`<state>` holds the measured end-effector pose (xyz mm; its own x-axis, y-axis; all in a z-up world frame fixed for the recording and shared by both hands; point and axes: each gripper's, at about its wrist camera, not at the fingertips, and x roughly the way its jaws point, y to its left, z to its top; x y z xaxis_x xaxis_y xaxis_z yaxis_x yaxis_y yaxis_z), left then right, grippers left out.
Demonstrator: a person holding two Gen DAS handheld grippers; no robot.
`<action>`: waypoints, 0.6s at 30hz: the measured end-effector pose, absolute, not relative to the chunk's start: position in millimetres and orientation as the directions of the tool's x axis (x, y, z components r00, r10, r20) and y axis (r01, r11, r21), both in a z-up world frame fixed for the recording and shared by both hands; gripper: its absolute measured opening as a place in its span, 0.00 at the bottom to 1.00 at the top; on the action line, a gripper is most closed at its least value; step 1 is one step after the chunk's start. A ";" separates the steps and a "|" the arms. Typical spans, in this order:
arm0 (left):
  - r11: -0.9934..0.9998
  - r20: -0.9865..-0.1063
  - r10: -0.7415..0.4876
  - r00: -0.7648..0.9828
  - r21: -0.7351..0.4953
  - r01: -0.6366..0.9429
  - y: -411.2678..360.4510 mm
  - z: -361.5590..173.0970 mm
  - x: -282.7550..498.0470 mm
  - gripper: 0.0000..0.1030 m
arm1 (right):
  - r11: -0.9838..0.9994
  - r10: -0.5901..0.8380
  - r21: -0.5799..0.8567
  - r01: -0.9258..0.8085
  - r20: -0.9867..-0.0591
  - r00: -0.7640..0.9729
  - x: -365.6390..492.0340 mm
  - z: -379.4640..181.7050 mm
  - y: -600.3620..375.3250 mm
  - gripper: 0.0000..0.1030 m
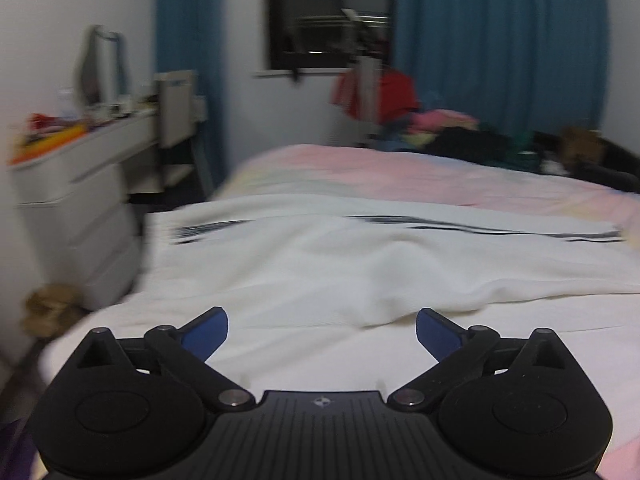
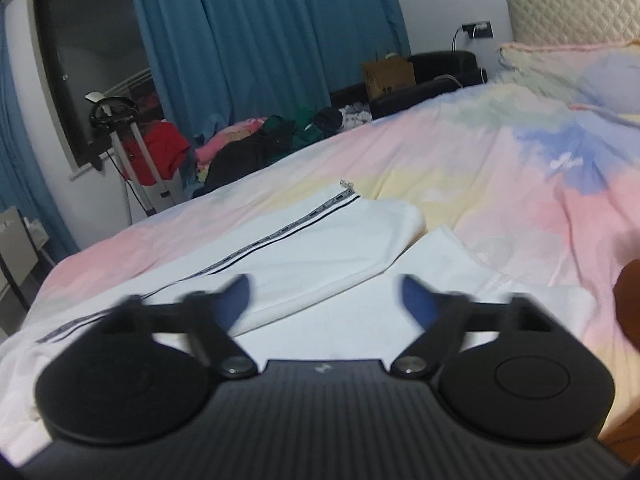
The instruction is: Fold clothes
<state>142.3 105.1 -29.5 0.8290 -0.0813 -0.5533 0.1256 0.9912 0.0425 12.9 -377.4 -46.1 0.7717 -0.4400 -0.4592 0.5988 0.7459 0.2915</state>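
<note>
A white garment [image 1: 360,264] with a dark striped zip band lies spread on the bed, with soft wrinkles. In the right wrist view the same white garment [image 2: 320,248] shows a folded flap with the zip band running to a metal zip pull [image 2: 345,184]. My left gripper [image 1: 322,330] is open and empty, just above the garment's near edge. My right gripper [image 2: 324,294] is open and empty, low over the garment near the flap's edge. Both views are motion-blurred.
The bed has a pastel pink, yellow and blue cover [image 2: 500,168]. A heap of coloured clothes [image 2: 272,136] lies at the far bed edge. White drawers [image 1: 80,208] stand left of the bed. Blue curtains [image 1: 500,40] and a window are behind.
</note>
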 end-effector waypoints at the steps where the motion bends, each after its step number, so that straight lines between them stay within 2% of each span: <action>1: 0.994 -0.552 -0.056 0.832 0.046 0.097 116.9 -26.0 136.5 0.99 | 0.747 -0.444 0.285 0.601 -0.458 0.770 11.2 -45.3 -376.1 0.82; 9: 0.996 -0.560 0.061 0.826 -0.023 -0.089 185.7 -6.4 111.6 1.00 | 0.727 -0.438 0.298 0.619 -0.493 0.752 5.2 -48.4 -378.4 0.82; 11: 0.990 -0.585 0.067 0.808 -0.062 -0.127 203.8 -9.1 111.8 1.00 | 0.703 -0.441 0.317 0.637 -0.509 0.740 1.6 -50.5 -382.4 0.82; 18: 0.864 -0.743 -0.045 0.668 -0.365 -0.348 290.4 -39.4 128.8 1.00 | 0.526 -0.515 0.411 0.744 -0.542 0.664 -28.1 -57.6 -409.4 0.82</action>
<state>128.8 290.4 -39.4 0.6677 -0.0449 -0.7431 -0.3477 0.8638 -0.3647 -28.1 -409.4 -57.6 0.6639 -0.5151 -0.5421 0.7442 0.5262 0.4114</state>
